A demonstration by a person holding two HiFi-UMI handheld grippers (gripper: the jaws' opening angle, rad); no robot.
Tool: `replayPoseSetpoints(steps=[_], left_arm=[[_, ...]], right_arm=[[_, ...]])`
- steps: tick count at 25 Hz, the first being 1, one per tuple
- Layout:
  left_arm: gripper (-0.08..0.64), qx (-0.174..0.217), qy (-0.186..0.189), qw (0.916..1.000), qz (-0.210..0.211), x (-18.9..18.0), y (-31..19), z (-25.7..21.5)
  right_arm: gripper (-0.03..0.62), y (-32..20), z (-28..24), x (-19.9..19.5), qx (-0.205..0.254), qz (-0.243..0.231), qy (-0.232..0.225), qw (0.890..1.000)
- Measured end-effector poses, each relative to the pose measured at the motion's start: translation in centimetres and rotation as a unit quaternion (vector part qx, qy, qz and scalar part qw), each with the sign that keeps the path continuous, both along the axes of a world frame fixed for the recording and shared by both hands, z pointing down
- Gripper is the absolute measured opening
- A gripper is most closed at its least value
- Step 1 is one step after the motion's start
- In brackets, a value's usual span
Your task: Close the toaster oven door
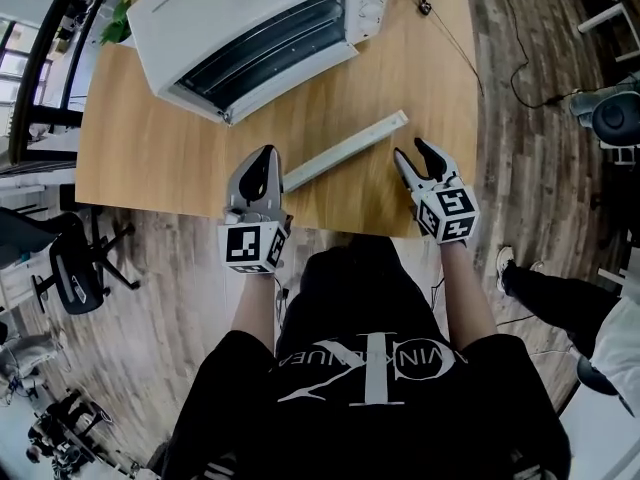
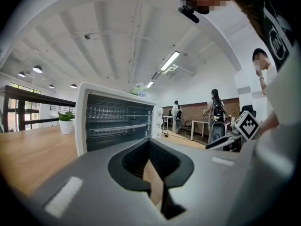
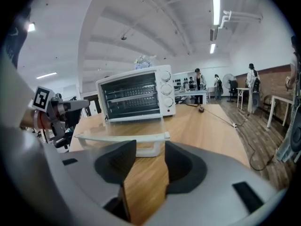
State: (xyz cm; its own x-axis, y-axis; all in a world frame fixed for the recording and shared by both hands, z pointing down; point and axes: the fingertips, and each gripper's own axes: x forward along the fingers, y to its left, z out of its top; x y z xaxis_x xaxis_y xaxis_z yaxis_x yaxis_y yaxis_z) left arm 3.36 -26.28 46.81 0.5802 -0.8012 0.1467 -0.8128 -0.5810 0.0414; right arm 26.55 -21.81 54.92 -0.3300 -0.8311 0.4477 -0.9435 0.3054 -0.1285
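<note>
The white toaster oven stands at the far side of the wooden table. Its glass door hangs fully open and lies flat toward me, ending in a long white handle. My left gripper is shut on nothing, just near of the handle's left end. At the handle's right end my right gripper is open and holds nothing. The right gripper view has the handle just beyond the jaws and the oven behind it. The left gripper view looks into the oven's racks.
A potted plant sits at the table's far left corner. A black cable runs off the far right corner to the floor. An office chair stands left of the table. A person's leg is at my right.
</note>
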Motion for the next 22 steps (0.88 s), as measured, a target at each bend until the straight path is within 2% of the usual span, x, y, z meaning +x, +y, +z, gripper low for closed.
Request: replayPoseSetpoints(steps=[15, 22], left_arm=[[0.011, -0.012, -0.015, 0.9994, -0.027, 1.5, 0.4, 0.9], [0.011, -0.017, -0.014, 0.9989, -0.042, 1.2, 0.7, 1.2]], right_arm=[[0.193, -2.8, 3.9, 0.2, -0.037, -0.042, 0.000, 0.998], [0.182, -3.6, 3.6, -0.5, -0.037, -0.067, 0.027, 0.997]])
